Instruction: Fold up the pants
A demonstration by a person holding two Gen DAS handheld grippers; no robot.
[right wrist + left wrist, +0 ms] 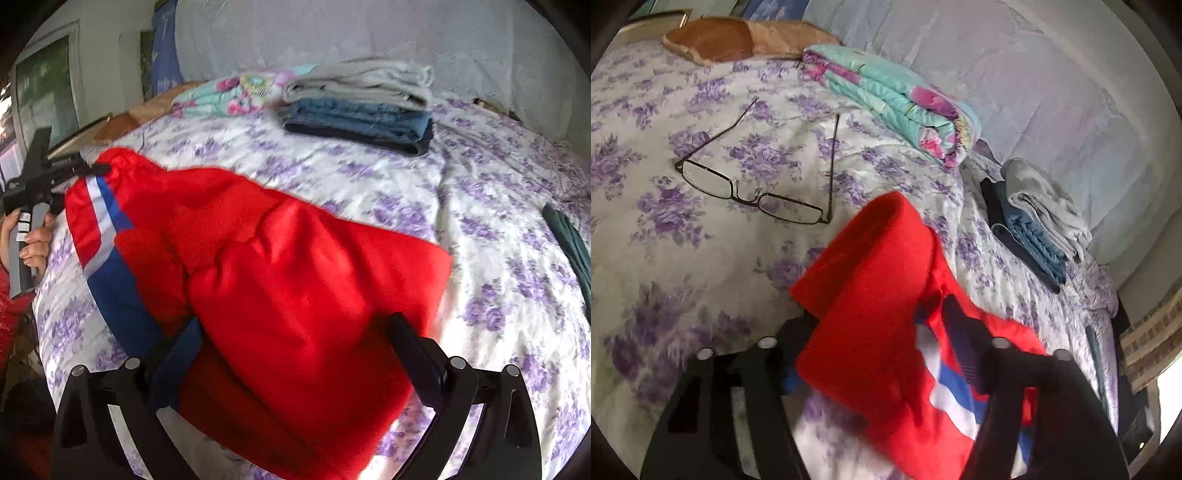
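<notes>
The left gripper [886,354] has red pants [871,295] between its fingers, though blur hides whether the pads press. The right gripper [291,354] stands wide with the pants [280,288] between its fingers; contact is unclear too. The pants lie bunched on the floral bedspread [461,221], their blue-and-white stripe at 9 o'clock in the right view. A hand [35,240] holds the left tool there. Glasses [753,173] lie at 10 o'clock in the left view; folded clothes [362,107] are stacked at 12 in the right.
</notes>
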